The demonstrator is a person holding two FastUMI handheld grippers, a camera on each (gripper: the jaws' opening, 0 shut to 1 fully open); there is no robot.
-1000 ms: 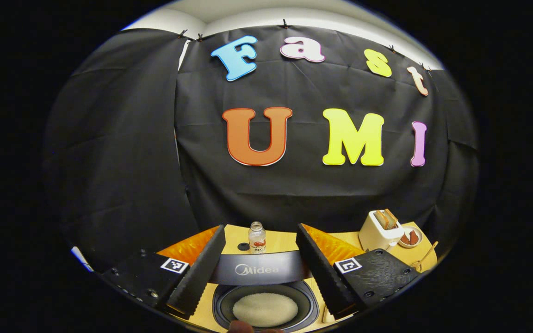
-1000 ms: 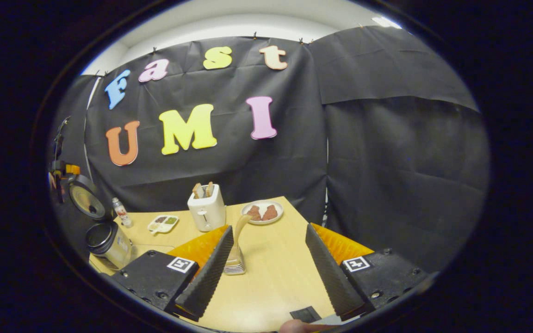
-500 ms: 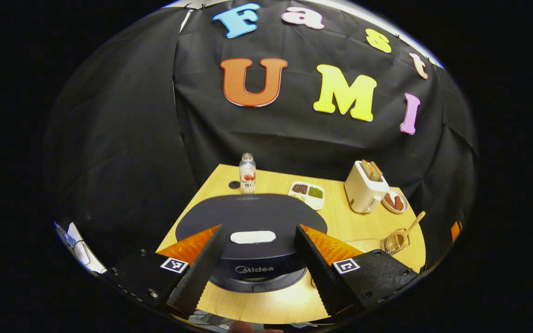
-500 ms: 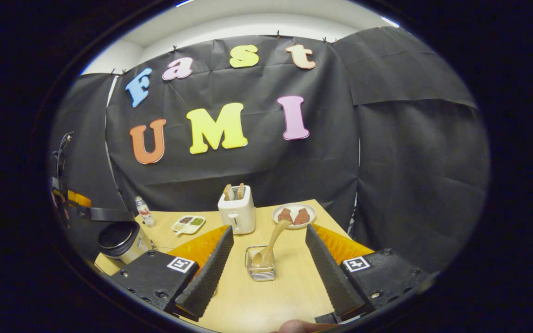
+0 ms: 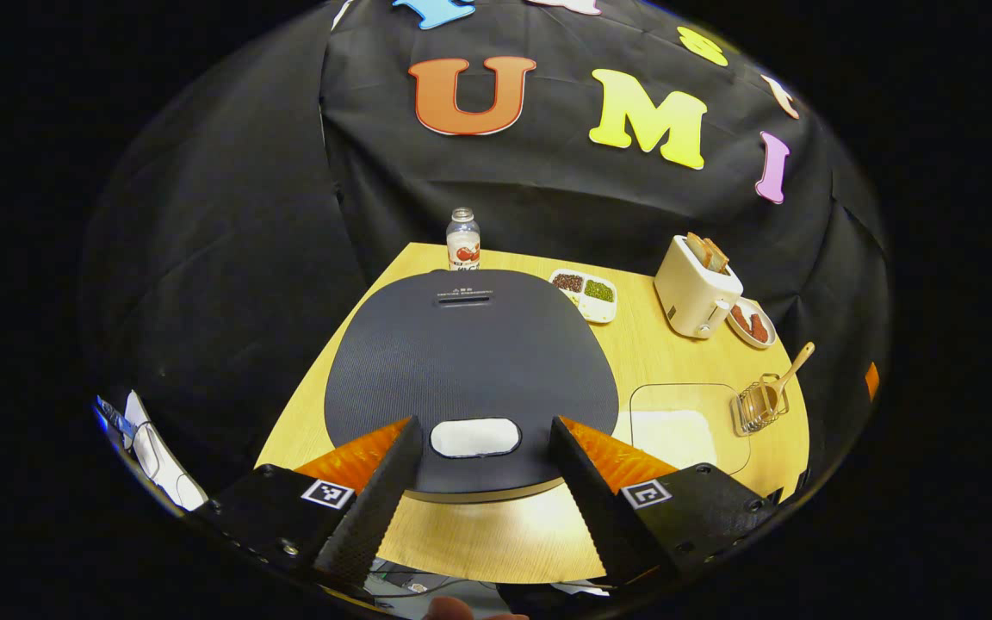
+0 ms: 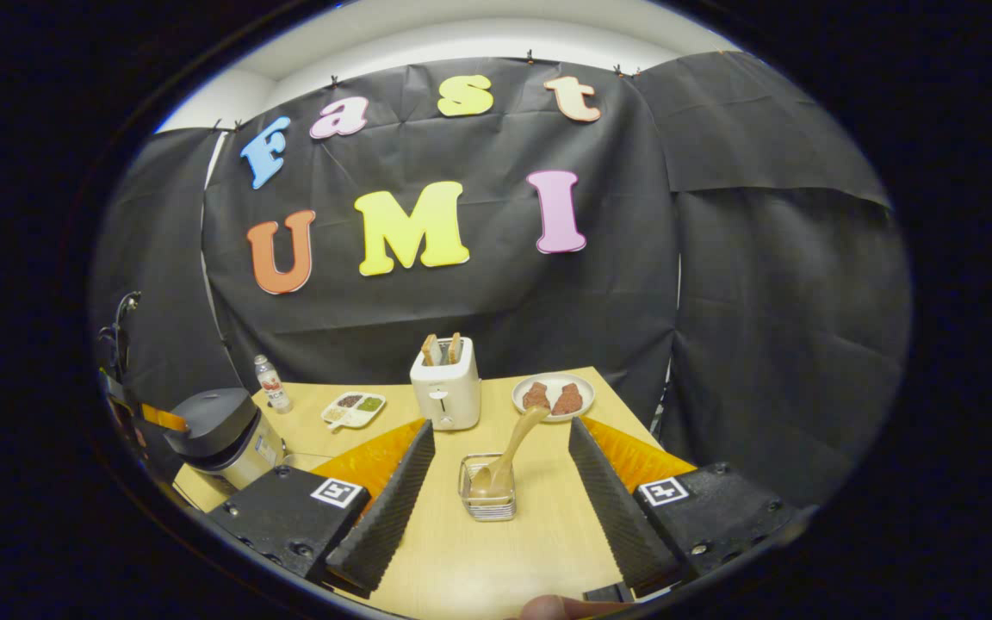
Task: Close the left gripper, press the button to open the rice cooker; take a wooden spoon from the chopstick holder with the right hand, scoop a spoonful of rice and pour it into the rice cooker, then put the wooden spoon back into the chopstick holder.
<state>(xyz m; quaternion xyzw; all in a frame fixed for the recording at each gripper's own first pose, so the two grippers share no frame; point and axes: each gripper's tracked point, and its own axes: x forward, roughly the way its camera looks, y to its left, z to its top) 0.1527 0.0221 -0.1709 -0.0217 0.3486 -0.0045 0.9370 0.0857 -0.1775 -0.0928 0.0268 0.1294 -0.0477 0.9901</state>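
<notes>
hovering spread-jawed, left gripper (image 5: 476, 508) over closed dark round rice cooker (image 5: 470, 362), its lid writing unreadable, right gripper (image 6: 496, 508) likewise spread before pale wooden spoon (image 6: 509, 452) upright in wire chopstick holder (image 6: 487, 491).

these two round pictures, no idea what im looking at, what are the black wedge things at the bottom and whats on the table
A person holds a two-finger gripper in each hand, and a fisheye camera rides on each, looking forward along its fingers. The wedges are those fingers.

The left gripper view looks down on the rice cooker, lid shut, with the left gripper open on either side of the pale button.

The right gripper view looks across the wooden table. The right gripper is open and holds nothing. Ahead of it a wooden spoon stands in a wire chopstick holder.

Also on the table: a toaster with bread in it, a plate of brownish food, a small divided dish, a bottle and a clear tray of rice.
</notes>
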